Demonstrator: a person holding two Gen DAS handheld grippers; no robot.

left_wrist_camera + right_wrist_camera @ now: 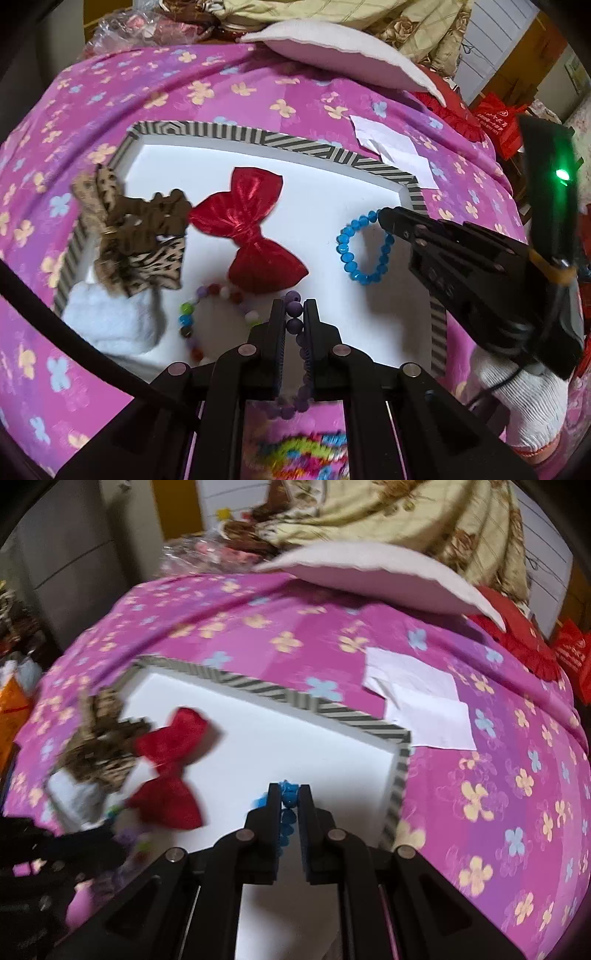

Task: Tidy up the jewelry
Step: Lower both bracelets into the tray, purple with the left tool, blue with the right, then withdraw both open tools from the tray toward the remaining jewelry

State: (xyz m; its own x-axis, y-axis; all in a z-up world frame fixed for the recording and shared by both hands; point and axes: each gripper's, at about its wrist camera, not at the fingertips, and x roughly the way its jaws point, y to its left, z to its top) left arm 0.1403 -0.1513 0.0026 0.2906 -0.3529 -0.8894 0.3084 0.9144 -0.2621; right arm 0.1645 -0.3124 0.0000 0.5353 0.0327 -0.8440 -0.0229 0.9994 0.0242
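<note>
While the left gripper (294, 308) sat at the bottom centre of the left wrist view, its two fingers were pinched on a purple bead bracelet (295, 325), whose strand ran down between them and looped out below near the lower edge. At the right of that same view the right gripper (382, 218) reached in from the frame's right side, its tips closed on a blue bead bracelet (360, 254) that hung as an open ring over the white floor of the tray (280, 142). In the right wrist view the right gripper (289, 794) stood at lower centre with blue beads squeezed between its fingers, a few more showing just below the tips.

Around both tools lay the tray, white inside with a black-and-white striped rim. A red bow (251, 229) lay near the middle of it, a leopard-print bow (136, 236) at the tray's left edge, overlapping the rim, and a white fluffy piece (110, 321) below that at lower left. A multicoloured bead bracelet (214, 314) lay just left of the left gripper's fingers. The tray rested on a pink floral sheet (221, 92), with a white paper (395, 147) beyond the tray's upper right corner. A white-gloved hand (524, 402) held the right gripper at lower right.
</note>
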